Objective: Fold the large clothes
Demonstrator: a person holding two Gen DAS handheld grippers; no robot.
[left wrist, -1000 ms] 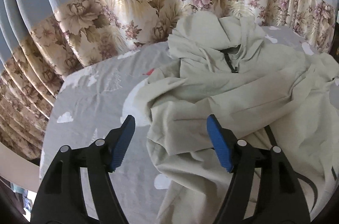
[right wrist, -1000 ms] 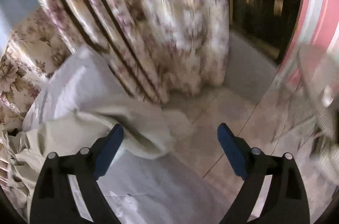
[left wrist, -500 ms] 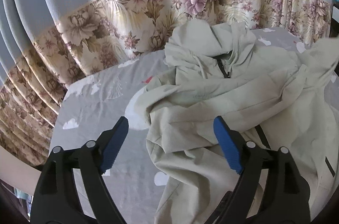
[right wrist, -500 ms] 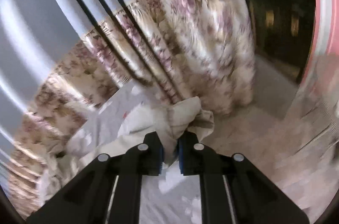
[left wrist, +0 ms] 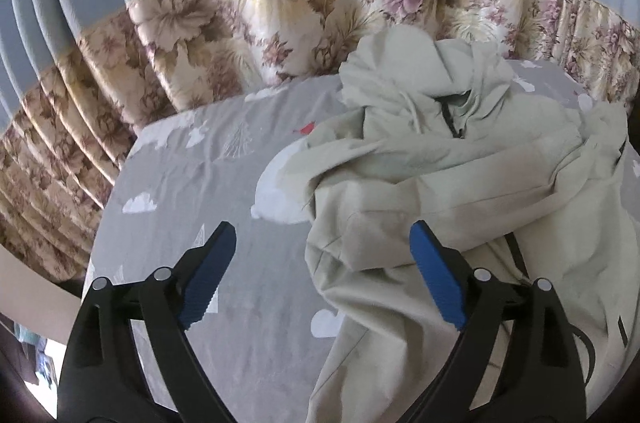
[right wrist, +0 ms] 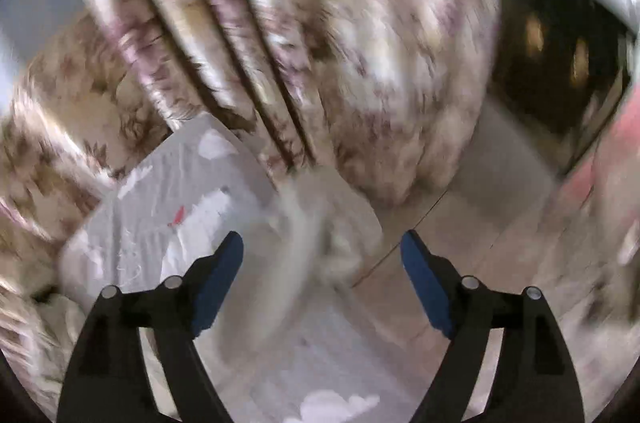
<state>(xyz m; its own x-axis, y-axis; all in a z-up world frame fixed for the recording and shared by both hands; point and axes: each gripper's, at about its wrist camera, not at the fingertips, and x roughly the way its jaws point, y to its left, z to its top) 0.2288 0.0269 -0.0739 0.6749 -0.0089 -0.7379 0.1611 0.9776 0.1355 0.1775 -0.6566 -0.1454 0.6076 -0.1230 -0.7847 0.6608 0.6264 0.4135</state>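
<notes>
1. The pale green jacket (left wrist: 460, 191) lies crumpled on the grey printed sheet (left wrist: 192, 191), bunched toward the right side, hood near the floral curtain (left wrist: 280, 23).
2. The left gripper (left wrist: 322, 243) stands wide, its jaws having just been opening; one pad sits over the jacket edge, gripping nothing.
3. The right gripper (right wrist: 322, 253) has just reopened wide; a blurred fold of cloth (right wrist: 308, 243) hangs loose between its jaws at the sheet's corner.
4. Risk: the released cloth may slide off the edge toward the floor (right wrist: 460, 223).
5. Risk: folding over this bunching would trap creases.
</notes>
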